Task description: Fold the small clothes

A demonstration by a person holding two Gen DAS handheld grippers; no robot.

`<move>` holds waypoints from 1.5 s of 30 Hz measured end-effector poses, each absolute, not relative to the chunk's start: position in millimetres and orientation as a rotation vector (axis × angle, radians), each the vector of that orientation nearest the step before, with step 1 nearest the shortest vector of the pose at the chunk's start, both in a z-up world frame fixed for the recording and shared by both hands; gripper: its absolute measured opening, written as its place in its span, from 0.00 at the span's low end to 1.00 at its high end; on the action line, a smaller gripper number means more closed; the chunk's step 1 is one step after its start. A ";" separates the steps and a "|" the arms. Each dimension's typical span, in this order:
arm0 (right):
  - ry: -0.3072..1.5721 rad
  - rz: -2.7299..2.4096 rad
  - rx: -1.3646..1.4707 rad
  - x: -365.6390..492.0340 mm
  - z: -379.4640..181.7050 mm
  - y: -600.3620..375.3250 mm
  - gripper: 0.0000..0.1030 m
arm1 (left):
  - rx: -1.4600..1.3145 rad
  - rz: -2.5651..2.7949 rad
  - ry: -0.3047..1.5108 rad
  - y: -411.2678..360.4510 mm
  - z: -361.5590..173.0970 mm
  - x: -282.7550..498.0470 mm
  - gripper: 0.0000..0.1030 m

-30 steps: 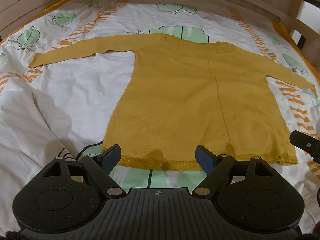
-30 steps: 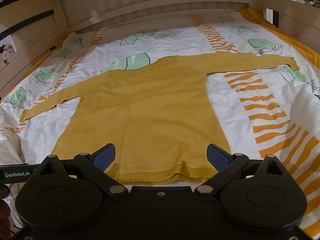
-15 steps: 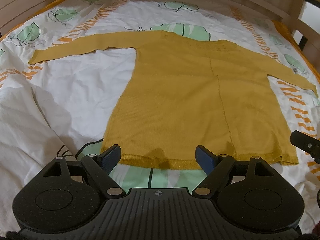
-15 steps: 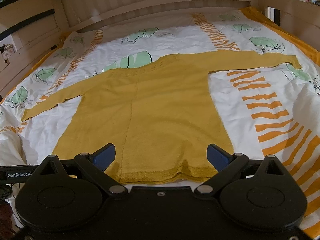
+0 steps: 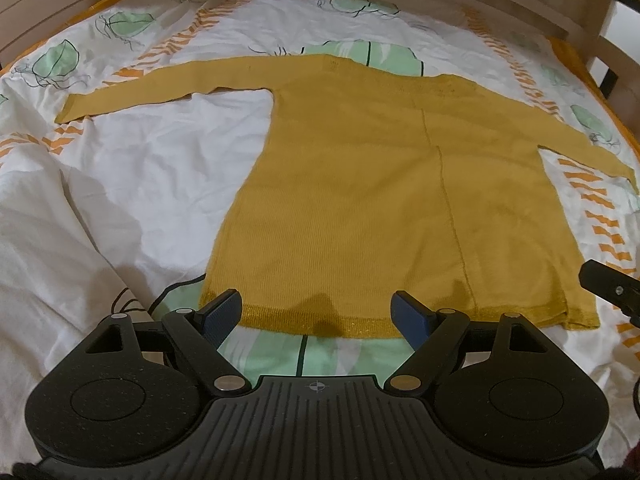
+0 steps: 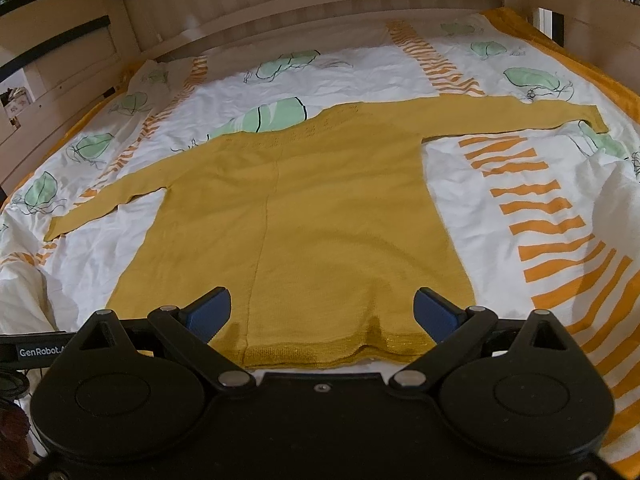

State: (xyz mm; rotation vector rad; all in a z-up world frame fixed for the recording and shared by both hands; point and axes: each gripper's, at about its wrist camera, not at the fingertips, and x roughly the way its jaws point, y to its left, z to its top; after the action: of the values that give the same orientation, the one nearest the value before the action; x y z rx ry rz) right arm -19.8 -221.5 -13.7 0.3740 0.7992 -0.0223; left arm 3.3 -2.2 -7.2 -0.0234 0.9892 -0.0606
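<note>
A mustard yellow long-sleeved sweater [image 5: 380, 184] lies flat on the bed, sleeves spread to both sides, hem nearest me. It also shows in the right wrist view [image 6: 320, 220]. My left gripper [image 5: 318, 314] is open and empty, hovering just above the left half of the hem. My right gripper [image 6: 322, 312] is open and empty above the right half of the hem. Part of the right gripper [image 5: 608, 286] shows at the right edge of the left wrist view.
The white duvet [image 5: 140, 184] has green leaf and orange stripe prints and bulges in folds at the near left [image 5: 48, 264] and near right [image 6: 616, 208]. A wooden bed frame [image 6: 320, 8] rims the far side and both sides.
Both grippers have moved slightly back and up from the sweater; more of the bed shows. The sweater has not moved and both grippers stay open.
</note>
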 end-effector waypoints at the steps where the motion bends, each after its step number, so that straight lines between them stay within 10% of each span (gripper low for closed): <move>1: 0.801 -0.021 0.375 -19.4 -14.1 -221.5 0.96 | -0.024 -0.061 0.992 -1.9 -7.7 4.0 0.79; 45: 0.821 0.005 0.418 81.2 -20.4 -262.5 0.96 | -0.001 -0.111 0.971 -19.9 0.1 127.2 0.79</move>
State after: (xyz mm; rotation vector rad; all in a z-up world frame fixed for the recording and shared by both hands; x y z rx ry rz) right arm 81.2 -262.5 -20.4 0.4181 0.8209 0.0049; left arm 127.2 -19.9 0.1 -0.0008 0.9713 -0.1111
